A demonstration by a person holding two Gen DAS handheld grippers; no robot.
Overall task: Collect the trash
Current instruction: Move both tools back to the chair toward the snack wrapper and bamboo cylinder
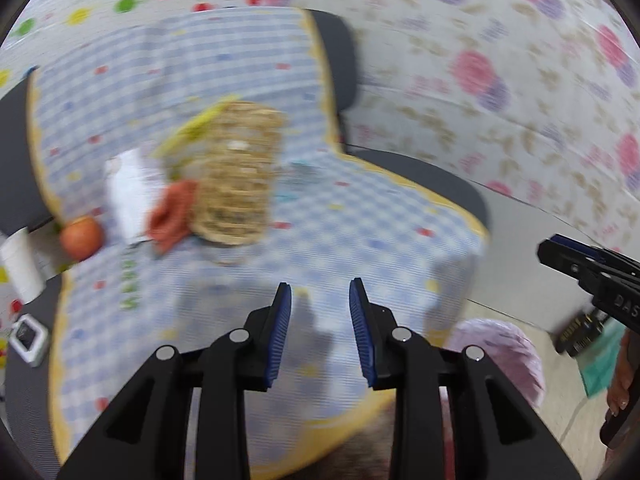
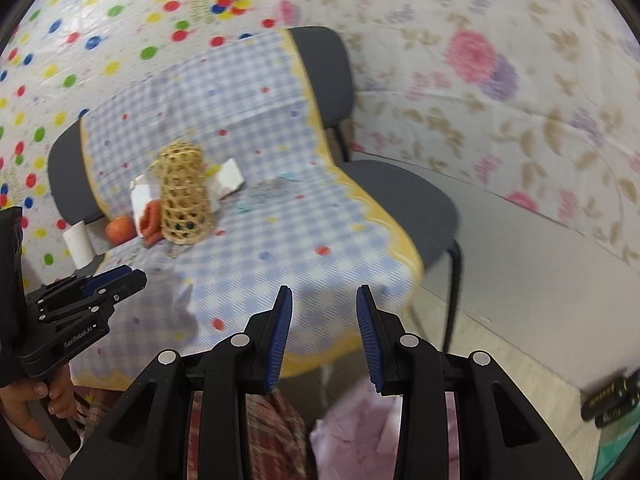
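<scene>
Pink trash bag (image 2: 352, 420) below empty right claw (image 2: 324, 336)

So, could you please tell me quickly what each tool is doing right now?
Left tool: open, nothing between its pads, above the checked cloth.
Right tool: open, nothing held.

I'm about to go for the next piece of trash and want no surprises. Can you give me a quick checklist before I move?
1. Left gripper empty, fingers apart: ok.
2. Right gripper empty, fingers apart: ok.
3. Woven basket within view, lying on the checked cloth: ok.
4. Pink bag below the grippers, ready to take trash: cannot tell if open.
5. Which scraps near the basket are trash: cannot tell, blurred.
</scene>
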